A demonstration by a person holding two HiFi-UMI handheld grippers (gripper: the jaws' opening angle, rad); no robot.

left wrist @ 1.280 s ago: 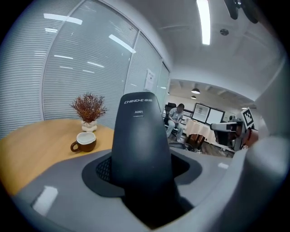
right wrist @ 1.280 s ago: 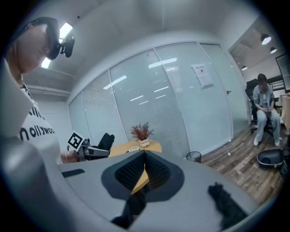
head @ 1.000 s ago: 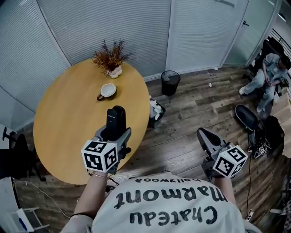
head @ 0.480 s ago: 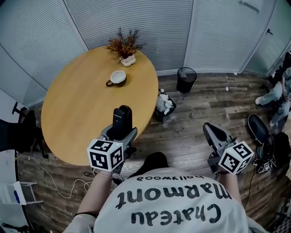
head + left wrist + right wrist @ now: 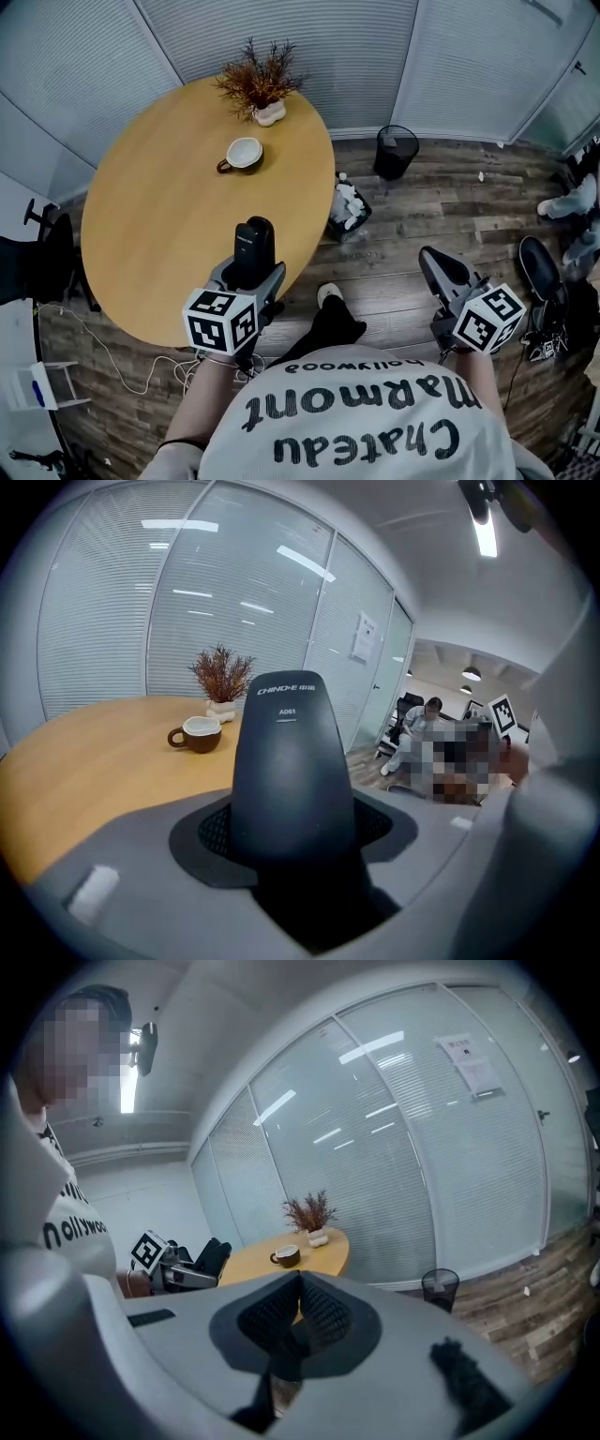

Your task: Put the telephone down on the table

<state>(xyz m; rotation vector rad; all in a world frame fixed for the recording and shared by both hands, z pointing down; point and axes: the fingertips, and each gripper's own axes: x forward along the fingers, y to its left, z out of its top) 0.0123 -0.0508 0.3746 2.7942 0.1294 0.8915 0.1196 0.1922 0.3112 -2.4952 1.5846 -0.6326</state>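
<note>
Left tool (image 5: 251, 274): clenched on the black telephone (image 5: 253, 246), which stands upright between its jaws. The telephone is over the round table (image 5: 141, 225), near the table's 5 o'clock edge; contact with the tabletop cannot be told. Cup (image 5: 244, 153): on the table at 12 o'clock from the telephone, well apart. Dried plant (image 5: 258, 86): beyond the cup, at the far rim. Right tool (image 5: 439, 270): at 3 o'clock from the left tool, over the wood floor (image 5: 403, 234), jaws closed together with nothing between them.

Table (image 5: 150, 234) near half bare, passable; cup (image 5: 244, 153), potted plant (image 5: 259, 86) (far end) block there.
</note>
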